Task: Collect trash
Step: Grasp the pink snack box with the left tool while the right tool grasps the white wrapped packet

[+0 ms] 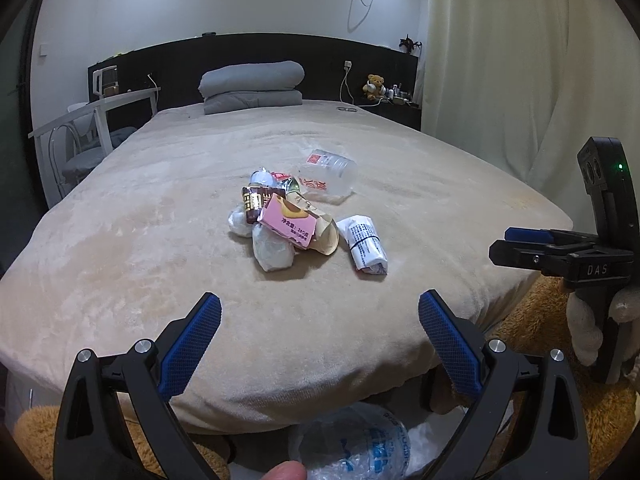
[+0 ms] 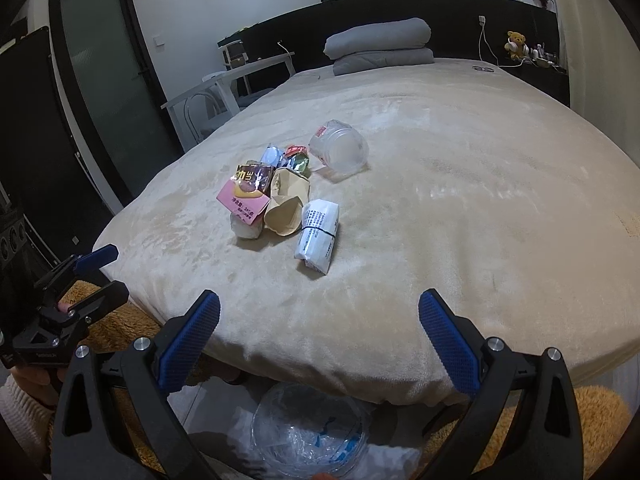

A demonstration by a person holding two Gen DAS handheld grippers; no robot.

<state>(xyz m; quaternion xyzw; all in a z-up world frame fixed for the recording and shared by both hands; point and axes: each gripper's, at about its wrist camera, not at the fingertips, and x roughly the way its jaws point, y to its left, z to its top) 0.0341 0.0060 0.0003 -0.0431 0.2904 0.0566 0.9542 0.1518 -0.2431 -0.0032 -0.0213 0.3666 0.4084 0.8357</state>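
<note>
Hovering at the foot of the bed (image 1: 160,208), left gripper (image 1: 320,340) spread wide and empty, right gripper (image 2: 319,340) likewise gaping over nothing. Trash pile (image 1: 280,216) heaped mid-blanket at 12 o'clock, clear jar (image 1: 330,174) tipped just beyond, wrapped packet (image 1: 366,246) at its 4 o'clock. Caught by the right view only: dark door (image 2: 116,92) at 10 o'clock. Seen from the left alone: curtain (image 1: 520,60) at 2 o'clock. Bag-lined bin (image 2: 310,428) below both.

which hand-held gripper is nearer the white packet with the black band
Right, though only slightly. The white packet lies at the near right of the trash pile. The right hand-held gripper faces it almost head-on; the left hand-held gripper sits further left. Both are open, short of it.
</note>
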